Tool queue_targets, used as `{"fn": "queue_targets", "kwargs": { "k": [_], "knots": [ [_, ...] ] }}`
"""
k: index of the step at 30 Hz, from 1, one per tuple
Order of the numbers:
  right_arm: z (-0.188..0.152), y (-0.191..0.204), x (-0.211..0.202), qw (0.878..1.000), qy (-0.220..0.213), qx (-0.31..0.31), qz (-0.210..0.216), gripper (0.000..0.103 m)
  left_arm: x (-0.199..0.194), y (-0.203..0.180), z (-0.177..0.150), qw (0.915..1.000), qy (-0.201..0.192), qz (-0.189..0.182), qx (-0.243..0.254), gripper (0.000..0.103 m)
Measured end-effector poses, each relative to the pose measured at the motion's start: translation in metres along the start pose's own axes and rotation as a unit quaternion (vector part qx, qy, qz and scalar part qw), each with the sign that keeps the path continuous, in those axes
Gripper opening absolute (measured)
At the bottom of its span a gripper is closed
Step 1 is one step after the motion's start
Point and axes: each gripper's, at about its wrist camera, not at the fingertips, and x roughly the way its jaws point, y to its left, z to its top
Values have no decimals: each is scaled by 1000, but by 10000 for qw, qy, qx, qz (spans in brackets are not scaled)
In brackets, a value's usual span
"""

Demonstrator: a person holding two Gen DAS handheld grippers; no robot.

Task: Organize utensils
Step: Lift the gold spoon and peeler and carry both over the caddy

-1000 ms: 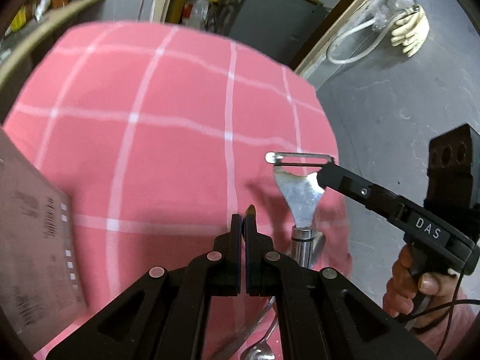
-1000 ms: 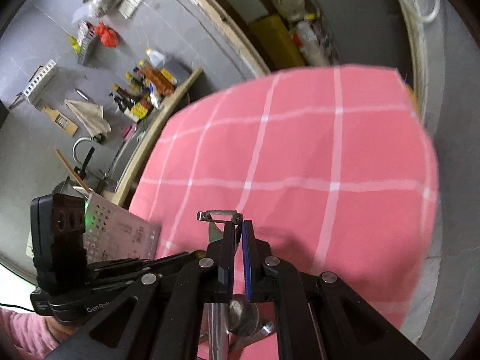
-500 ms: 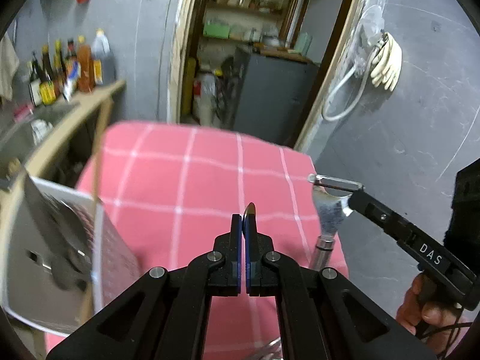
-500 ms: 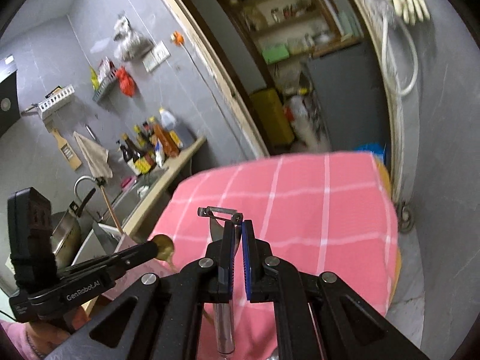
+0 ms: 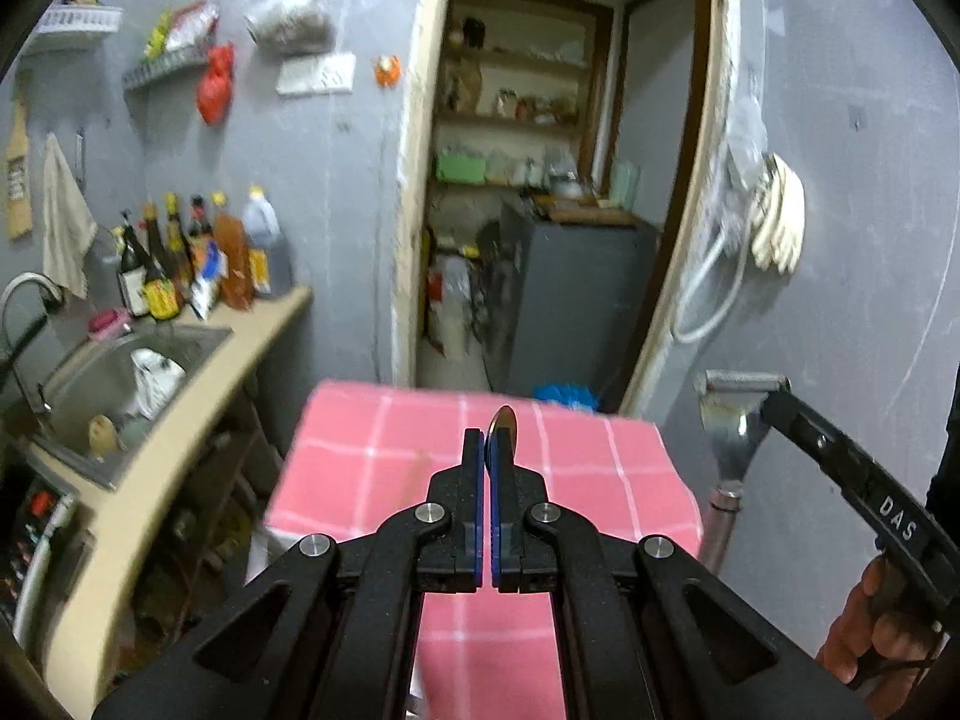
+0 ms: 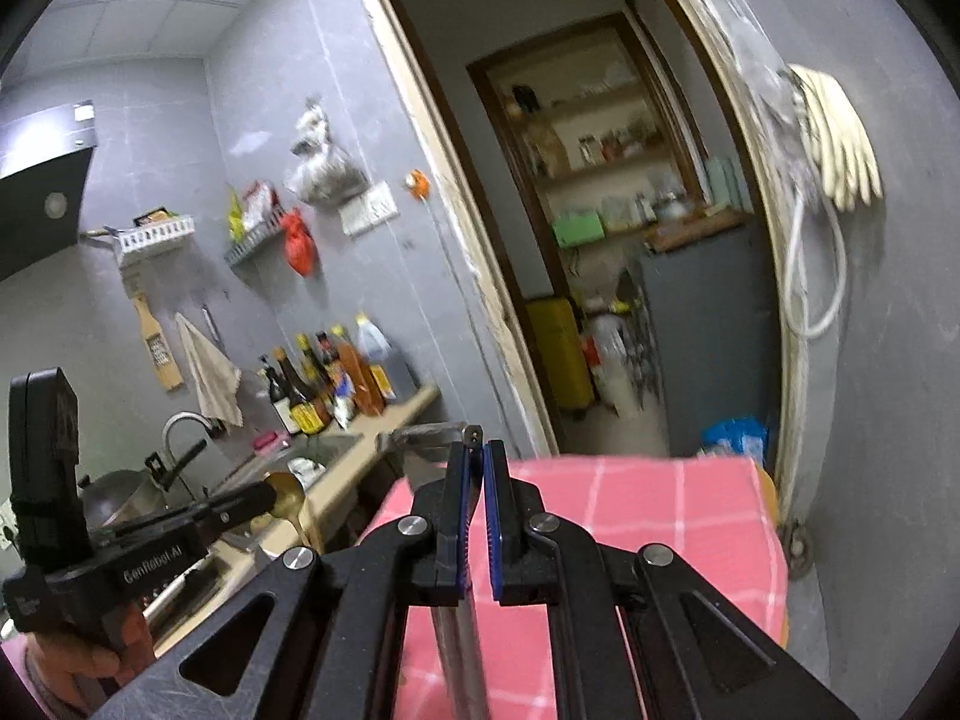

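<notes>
We hold both grippers raised above the pink checked tablecloth (image 5: 576,480). Our left gripper (image 5: 487,450) has its jaws clamped on a gold spoon (image 5: 503,420), bowl edge-on above the tips. Our right gripper (image 6: 478,462) has its jaws pinched on a metal peeler (image 5: 735,414), blade up, handle hanging below.

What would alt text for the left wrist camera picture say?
A black two-finger gripper pinches a gold spoon edge-on above a pink checked tablecloth. At right, a second hand-held gripper grips a metal peeler. Behind are a sink, sauce bottles and an open pantry doorway.
</notes>
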Motion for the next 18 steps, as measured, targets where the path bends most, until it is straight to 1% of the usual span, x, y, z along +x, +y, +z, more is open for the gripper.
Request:
{"fn": "queue_targets", "kwargs": {
  "k": [4, 8, 10, 14, 18],
  "knots": [
    [5, 25, 8, 9997, -122, -61, 204, 5, -21, 29, 15, 9995, -220, 239, -24, 0],
    [3, 49, 19, 9990, -135, -7, 437, 5, -34, 59, 20, 9987, -294, 405, -92, 0],
    [4, 61, 25, 9983, -187, 34, 555, 5, -40, 70, 18, 9981, -318, 523, -73, 0],
    [3, 85, 36, 9961, -355, 89, 797, 5, -43, 85, 11, 9976, -357, 595, 8, 0],
    [-5, 102, 47, 9940, -514, 158, 952, 5, -39, 88, -3, 9969, -340, 662, 245, 0]
  ]
}}
